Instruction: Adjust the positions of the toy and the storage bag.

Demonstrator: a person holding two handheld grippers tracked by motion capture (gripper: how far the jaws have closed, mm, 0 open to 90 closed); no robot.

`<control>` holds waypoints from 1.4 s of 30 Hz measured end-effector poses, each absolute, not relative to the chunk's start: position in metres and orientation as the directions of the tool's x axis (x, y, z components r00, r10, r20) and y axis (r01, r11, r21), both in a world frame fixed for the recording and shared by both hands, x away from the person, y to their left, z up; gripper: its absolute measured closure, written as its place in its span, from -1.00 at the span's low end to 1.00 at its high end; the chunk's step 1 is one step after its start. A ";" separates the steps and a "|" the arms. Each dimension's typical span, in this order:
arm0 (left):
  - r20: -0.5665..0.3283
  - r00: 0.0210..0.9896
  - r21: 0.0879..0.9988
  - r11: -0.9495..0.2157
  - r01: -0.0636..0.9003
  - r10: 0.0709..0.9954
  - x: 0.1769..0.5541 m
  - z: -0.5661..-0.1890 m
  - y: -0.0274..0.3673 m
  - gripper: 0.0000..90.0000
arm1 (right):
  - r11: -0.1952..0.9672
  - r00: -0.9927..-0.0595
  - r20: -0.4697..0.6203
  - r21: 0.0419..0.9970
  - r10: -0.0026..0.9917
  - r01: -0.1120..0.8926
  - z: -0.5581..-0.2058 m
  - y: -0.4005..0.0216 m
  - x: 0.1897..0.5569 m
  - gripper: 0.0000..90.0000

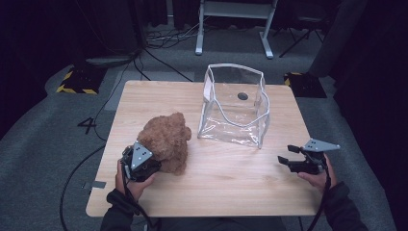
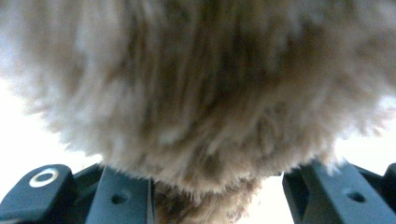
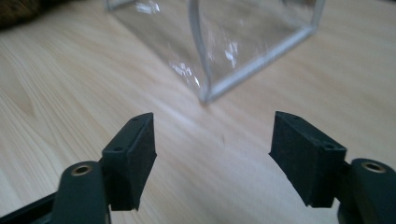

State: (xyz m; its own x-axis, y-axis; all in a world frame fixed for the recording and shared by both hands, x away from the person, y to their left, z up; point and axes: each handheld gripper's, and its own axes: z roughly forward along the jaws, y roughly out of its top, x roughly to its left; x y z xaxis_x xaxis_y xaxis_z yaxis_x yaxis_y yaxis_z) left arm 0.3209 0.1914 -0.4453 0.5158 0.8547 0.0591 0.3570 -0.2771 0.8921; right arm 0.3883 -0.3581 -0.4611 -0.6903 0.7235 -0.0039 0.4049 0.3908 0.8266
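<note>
now the left gripper has its fingers clamped on the teddy bear, soft, light, squashy. best held deep in the plush body. right gripper fingers gape wide, empty.

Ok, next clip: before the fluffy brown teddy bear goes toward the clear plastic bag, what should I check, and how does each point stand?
1. Left gripper shut on the fluffy brown teddy bear: ok.
2. Bear lifted off the light wooden table: cannot tell.
3. Clear plastic bag with white trim upright, mouth open: ok.
4. Table between bear and bag bare: ok.
5. Right gripper open, holding nothing: ok.
6. Right gripper steadying the bag: not ok, it is apart from it.
</note>
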 end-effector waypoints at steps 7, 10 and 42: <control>0.047 0.508 0.893 -0.264 0.364 0.860 0.323 -0.449 0.201 0.30 | 0.404 -0.692 -0.077 0.855 0.718 0.324 -0.411 -0.337 0.405 -0.29; 0.071 0.507 0.889 -0.285 0.359 0.859 0.322 -0.449 0.199 0.30 | 0.391 -0.694 -0.081 0.870 0.715 0.302 -0.392 -0.330 0.412 -0.26; 0.100 0.525 0.890 -0.313 0.333 0.845 0.322 -0.455 0.193 0.30 | 0.377 -0.571 -0.097 0.838 0.815 0.395 -0.340 -0.255 0.471 0.01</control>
